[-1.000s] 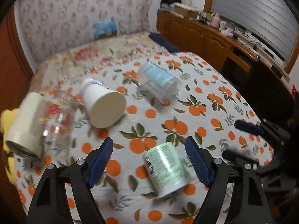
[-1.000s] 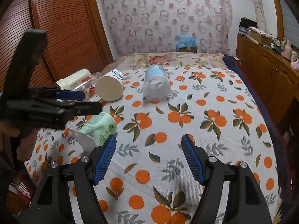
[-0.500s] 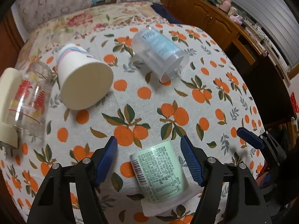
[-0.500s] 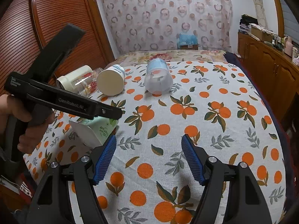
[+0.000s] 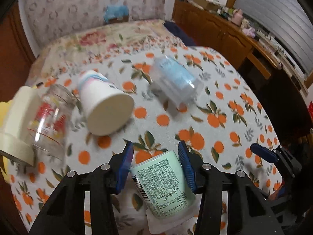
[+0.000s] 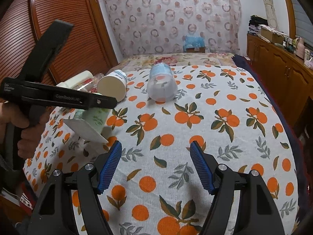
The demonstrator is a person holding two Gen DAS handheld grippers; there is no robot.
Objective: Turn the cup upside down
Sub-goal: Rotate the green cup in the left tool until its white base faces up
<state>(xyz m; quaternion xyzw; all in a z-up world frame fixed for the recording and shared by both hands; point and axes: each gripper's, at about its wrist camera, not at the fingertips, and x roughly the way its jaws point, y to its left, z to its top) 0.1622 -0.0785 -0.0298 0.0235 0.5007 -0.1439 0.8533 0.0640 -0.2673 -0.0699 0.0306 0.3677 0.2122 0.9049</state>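
A pale green cup (image 5: 164, 182) with printed text and a white square lid flap sits between my left gripper's (image 5: 156, 162) blue pads, which are closed against its sides. In the right wrist view the green cup (image 6: 95, 117) is held tilted, lifted off the cloth, under the left gripper's black body (image 6: 58, 97). My right gripper (image 6: 155, 167) is open and empty, low over the orange-print tablecloth (image 6: 195, 129). It also shows at the right edge of the left wrist view (image 5: 264, 154).
A white paper cup (image 5: 105, 107), a clear cup with blue print (image 5: 174, 82), a glass jar (image 5: 49, 121) and a cream container (image 5: 15, 121) lie on their sides farther back. A wooden cabinet (image 6: 283, 74) stands on the right.
My left gripper has closed on the green cup and lifted it, tilting it. The right gripper has stayed in place, open.
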